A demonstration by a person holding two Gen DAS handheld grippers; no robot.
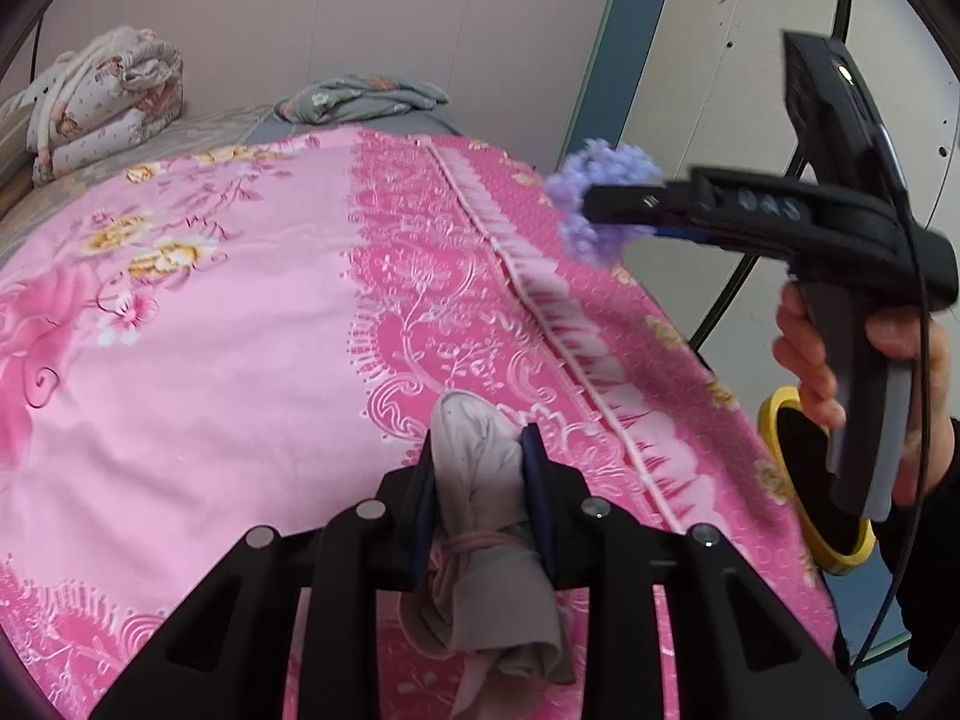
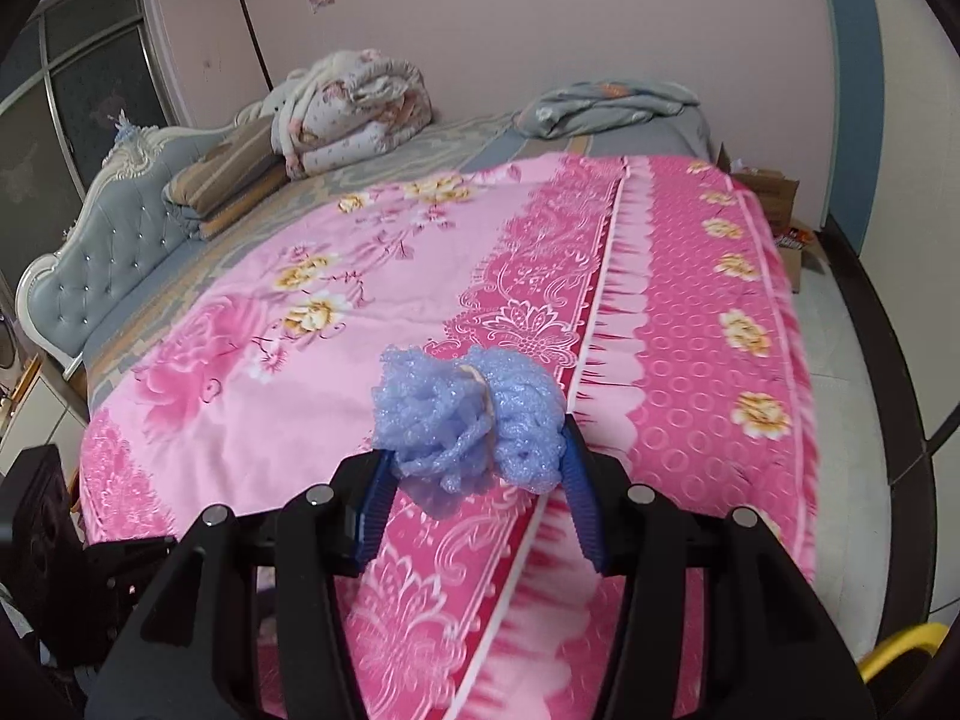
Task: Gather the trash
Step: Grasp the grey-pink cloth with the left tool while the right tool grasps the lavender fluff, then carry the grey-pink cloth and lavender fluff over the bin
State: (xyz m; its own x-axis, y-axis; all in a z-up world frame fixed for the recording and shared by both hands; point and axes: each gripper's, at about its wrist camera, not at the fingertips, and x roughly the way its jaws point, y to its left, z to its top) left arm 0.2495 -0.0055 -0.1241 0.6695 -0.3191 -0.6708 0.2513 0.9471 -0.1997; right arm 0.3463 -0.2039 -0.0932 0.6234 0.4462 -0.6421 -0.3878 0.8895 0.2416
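Observation:
My left gripper (image 1: pixel 480 450) is shut on a grey-beige cloth bundle (image 1: pixel 480 492) tied with a pink band, held just above the pink floral bedspread (image 1: pixel 210 330). In the right wrist view my right gripper (image 2: pixel 477 450) is shut on a blue-purple foam net wad (image 2: pixel 462 414), lifted over the bedspread (image 2: pixel 540 240). The left wrist view also shows the right gripper (image 1: pixel 618 213) at the upper right, a hand on its handle, with the foam wad (image 1: pixel 585 204) bulging around its fingertips.
A folded floral quilt (image 2: pixel 348 114) and a grey blanket (image 2: pixel 600 102) lie at the far end of the bed by the wall. A tufted headboard (image 2: pixel 102 252) stands at left. A yellow-rimmed bin (image 1: pixel 810 480) sits on the floor past the bed's right edge. Cardboard boxes (image 2: pixel 774 198) stand beyond the bed.

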